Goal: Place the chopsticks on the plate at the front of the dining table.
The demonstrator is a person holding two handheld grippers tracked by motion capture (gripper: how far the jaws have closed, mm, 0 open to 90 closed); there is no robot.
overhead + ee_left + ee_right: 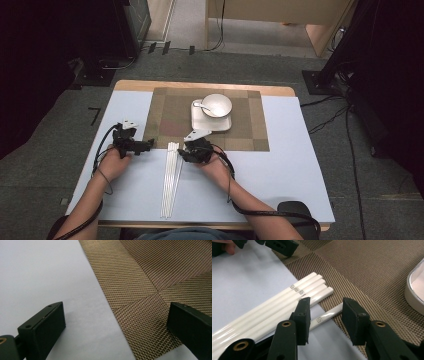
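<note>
- Right tool is hovering with jaws wide around one white chopstick straying from the bundle at the placemat edge.
- Closing crooked risks flicking it across the desk.
- Left tool is idling, jaws wide.

The left gripper holds its two black jaws wide apart. One jaw sits over the pale worktop; the other over the woven brown placemat, whose edge runs diagonally between them.
</note>
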